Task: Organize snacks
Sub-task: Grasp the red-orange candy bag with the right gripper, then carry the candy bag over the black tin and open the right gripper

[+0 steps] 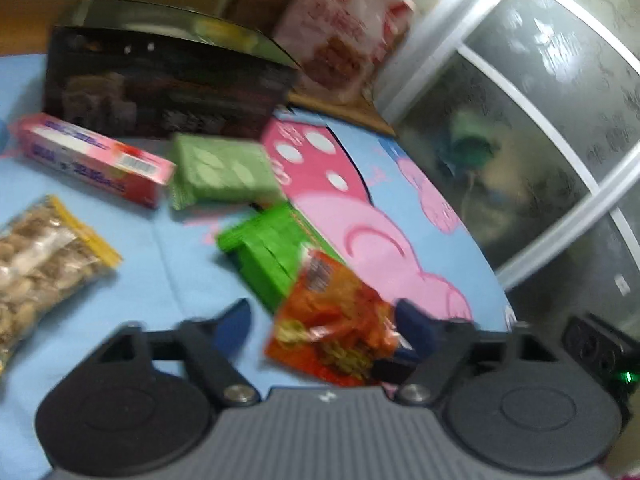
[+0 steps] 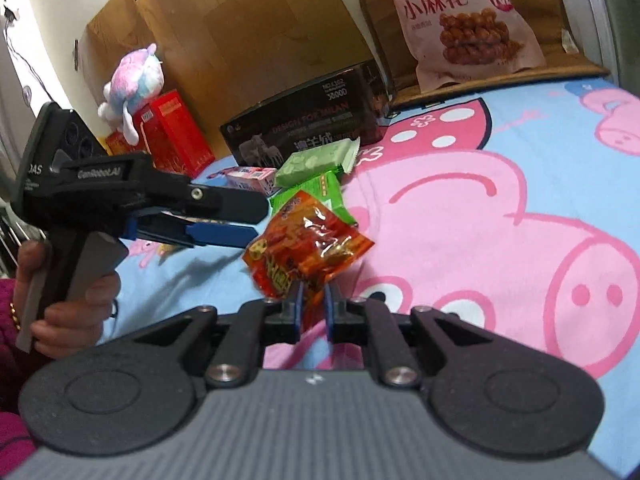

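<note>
Right wrist view: right gripper (image 2: 312, 306), low centre, was clamped on the lower edge of the orange snack packet (image 2: 308, 246), which stood upward from its jaws above the blue bedsheet (image 2: 540, 128). Left gripper (image 2: 248, 218), spread wide at mid-left, lay level just beside the packet's left side, nearer than any other snack.

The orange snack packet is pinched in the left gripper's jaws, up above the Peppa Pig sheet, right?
Not quite: the right gripper pinches the orange snack packet, as the right wrist view shows. The left gripper is open beside it. It is above the Peppa Pig sheet.
</note>
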Motion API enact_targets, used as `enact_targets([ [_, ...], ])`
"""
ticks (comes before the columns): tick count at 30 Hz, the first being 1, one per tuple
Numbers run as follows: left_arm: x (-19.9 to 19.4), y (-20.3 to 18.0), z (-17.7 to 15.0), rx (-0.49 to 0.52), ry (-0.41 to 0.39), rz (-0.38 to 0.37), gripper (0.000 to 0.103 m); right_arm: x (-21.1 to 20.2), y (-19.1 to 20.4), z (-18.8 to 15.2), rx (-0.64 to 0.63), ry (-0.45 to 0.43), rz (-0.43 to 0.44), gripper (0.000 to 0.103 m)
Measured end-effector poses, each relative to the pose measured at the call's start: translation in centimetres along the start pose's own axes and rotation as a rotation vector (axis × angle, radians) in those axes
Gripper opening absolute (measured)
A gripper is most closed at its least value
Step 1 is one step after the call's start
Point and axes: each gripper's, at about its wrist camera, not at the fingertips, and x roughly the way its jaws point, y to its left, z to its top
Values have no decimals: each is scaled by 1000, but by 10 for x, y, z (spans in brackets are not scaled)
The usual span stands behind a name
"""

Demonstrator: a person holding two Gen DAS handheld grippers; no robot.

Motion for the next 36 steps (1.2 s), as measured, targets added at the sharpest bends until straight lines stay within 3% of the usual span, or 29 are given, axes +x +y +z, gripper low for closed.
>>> enact_targets([
  [3, -3, -13, -7, 63, 9, 82, 47, -1, 0, 2, 18, 3, 5, 14],
  [7, -20, -7, -24, 12, 26, 44, 44, -2, -3, 6, 32, 24, 68, 14],
  [13, -47, 6, -31, -59, -31, 56, 44, 10, 9, 25, 21, 32, 170, 13],
  [21, -81, 10, 51, -15, -230, 131, 46, 51, 36, 112, -104, -105, 167, 13],
  [29, -58, 55, 136, -79, -279, 245, 46, 137, 37, 180, -133, -105, 89, 14],
  [31, -50, 61, 148, -71, -288, 298, 53, 155, 38, 186, -142, -93, 80, 14],
  [34, -43, 64, 153, -55, -316, 389, 66, 182, 41, 188, -154, -60, 51, 23],
  [36, -44, 64, 149, -41, -339, 414, 69, 194, 42, 185, -163, -40, 28, 37],
])
